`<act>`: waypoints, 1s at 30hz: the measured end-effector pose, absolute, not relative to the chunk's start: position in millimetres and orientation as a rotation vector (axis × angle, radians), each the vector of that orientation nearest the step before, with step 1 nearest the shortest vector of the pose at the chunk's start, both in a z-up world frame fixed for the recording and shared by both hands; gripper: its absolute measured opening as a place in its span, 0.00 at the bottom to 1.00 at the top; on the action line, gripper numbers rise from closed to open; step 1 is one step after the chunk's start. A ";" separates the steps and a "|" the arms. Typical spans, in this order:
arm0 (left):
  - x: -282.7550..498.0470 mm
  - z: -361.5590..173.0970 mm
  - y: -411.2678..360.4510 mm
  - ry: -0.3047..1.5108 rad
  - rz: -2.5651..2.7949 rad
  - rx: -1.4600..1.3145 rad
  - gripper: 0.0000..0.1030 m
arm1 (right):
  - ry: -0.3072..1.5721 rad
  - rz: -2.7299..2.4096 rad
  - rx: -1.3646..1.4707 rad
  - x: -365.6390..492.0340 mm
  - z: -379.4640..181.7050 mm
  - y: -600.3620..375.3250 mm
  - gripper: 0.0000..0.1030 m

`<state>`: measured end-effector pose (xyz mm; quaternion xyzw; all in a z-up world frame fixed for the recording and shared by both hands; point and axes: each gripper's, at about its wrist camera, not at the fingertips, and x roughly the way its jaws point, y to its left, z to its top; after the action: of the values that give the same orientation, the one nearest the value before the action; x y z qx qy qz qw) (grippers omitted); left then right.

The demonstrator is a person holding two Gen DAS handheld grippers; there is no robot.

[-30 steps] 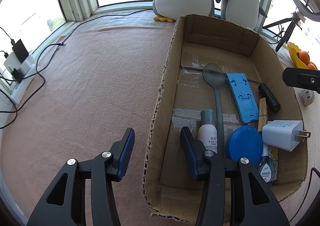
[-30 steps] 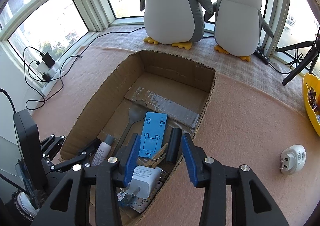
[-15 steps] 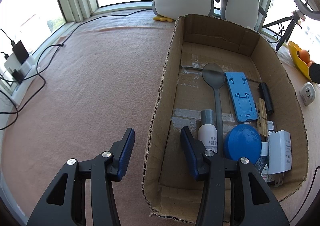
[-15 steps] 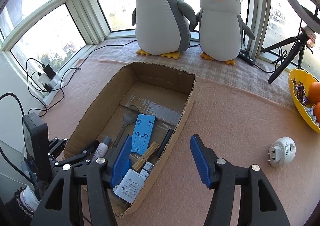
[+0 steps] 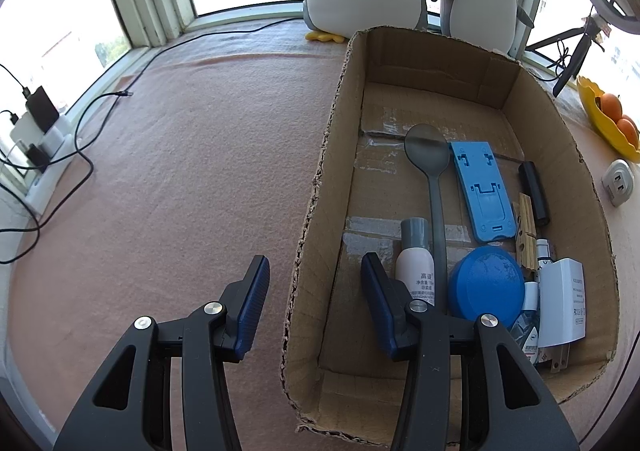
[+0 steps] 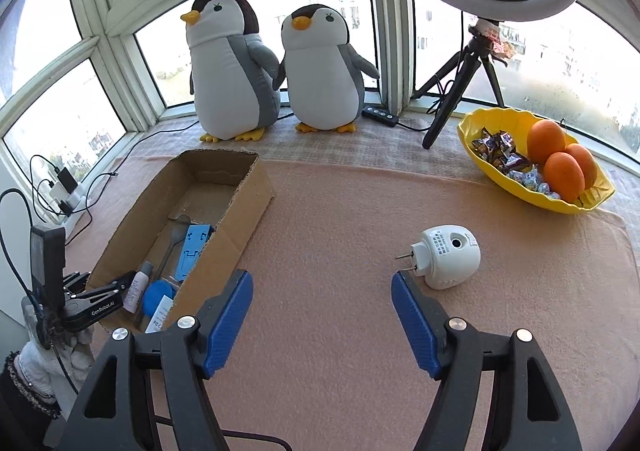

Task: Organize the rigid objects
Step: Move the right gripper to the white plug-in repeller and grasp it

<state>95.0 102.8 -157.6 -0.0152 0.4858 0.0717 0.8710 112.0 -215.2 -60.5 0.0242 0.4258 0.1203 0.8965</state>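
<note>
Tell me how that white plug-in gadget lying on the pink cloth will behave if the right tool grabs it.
The white plug-in gadget looks like hard, smooth plastic, so probably stiff, light and a bit slippery. Its rounded body may rock or roll when nudged. The two metal prongs stick out sideways and could catch. The right tool, jaws opening, has nothing between them.

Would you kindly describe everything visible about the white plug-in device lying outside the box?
The white plug-in device is a rounded, glossy plastic body with two metal prongs pointing left toward the cardboard box and a dark round opening beside a grid of small holes. It lies alone on the pink felt mat, touching nothing else, just beyond the right tongs, whose jaws are opening.
</note>
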 end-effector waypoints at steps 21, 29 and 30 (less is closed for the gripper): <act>96.1 -156.4 98.5 1.029 0.159 -0.006 0.46 | 0.915 0.151 0.026 165.3 -115.1 -267.4 0.72; 97.4 -155.8 95.2 1.035 0.169 0.016 0.46 | 0.950 0.233 -0.005 182.3 -123.4 -277.4 0.74; 97.6 -155.8 94.6 1.036 0.171 0.020 0.46 | 0.955 0.238 -0.011 183.9 -124.5 -278.6 0.74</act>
<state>97.6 94.6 -155.8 0.0096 0.4946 0.0817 0.8652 183.9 -278.6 -124.5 -0.0054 0.4583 0.1144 0.8814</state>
